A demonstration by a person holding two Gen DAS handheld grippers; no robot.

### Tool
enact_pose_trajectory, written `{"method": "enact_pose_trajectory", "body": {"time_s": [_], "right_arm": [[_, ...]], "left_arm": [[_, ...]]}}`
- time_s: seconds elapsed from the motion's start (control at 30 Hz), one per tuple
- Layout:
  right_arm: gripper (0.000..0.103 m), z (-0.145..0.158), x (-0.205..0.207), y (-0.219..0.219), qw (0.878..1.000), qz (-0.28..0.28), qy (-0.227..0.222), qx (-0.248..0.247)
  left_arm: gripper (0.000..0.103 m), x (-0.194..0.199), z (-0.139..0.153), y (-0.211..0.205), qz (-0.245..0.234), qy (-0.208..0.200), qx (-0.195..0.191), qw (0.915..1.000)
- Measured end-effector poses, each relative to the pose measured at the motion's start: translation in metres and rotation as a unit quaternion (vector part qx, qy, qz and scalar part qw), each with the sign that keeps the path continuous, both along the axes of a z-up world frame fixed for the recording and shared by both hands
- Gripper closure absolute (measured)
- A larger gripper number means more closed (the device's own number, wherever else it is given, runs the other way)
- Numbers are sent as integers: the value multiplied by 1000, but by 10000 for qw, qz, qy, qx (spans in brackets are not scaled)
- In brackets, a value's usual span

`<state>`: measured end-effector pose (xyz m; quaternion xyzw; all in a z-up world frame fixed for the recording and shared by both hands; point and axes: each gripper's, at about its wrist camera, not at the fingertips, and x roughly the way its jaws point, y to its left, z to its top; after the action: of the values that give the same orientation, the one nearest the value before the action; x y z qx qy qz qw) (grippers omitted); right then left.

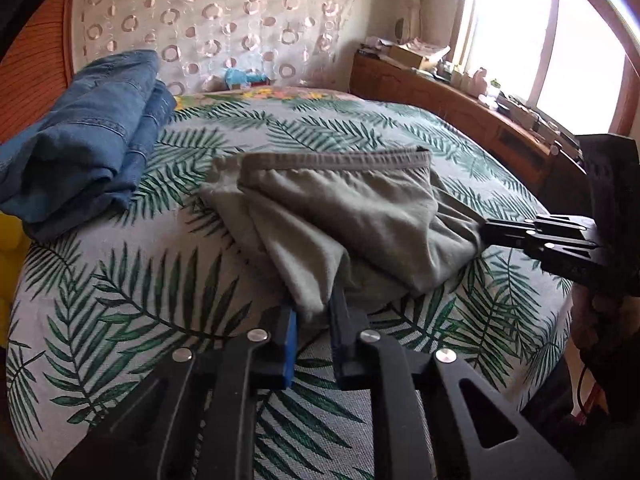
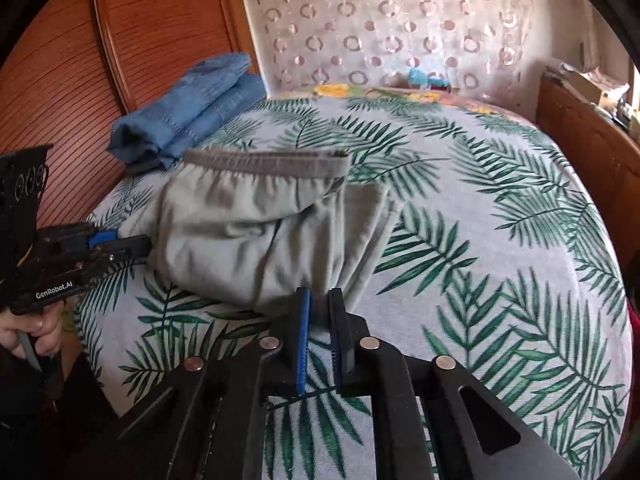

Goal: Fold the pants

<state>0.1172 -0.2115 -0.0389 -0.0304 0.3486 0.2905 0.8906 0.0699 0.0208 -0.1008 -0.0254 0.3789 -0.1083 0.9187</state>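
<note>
My left gripper (image 1: 314, 312) and right gripper (image 2: 320, 312) each clamp a near corner of the soft, light grey pants (image 1: 340, 216), which look limp and prone to sag.

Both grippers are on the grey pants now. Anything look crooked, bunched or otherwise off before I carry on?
The grey pants lie bunched, not flat: the waistband runs crooked, and a layer sticks out on one side. The left gripper and right gripper each pinch a near edge. The folded jeans look tidy.
</note>
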Motion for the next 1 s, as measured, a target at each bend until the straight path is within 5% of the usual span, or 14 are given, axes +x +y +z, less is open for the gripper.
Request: {"method": "enact_pose_trajectory", "body": {"time_s": [0.2,0.77,1.0], "right_arm": [[99,7,-10,-15,9987,-357,-351,19],[99,12,-46,-30,9993,-155,-277,196],[99,13,-61,-33,9995,6,-281,174]], "left_arm": [[91,-7,11,12,120,-186,-57,9997],[91,-38,12,13,-12,-85,-214,9997],[87,-38,11,4,-39,-58,73,9999]]}}
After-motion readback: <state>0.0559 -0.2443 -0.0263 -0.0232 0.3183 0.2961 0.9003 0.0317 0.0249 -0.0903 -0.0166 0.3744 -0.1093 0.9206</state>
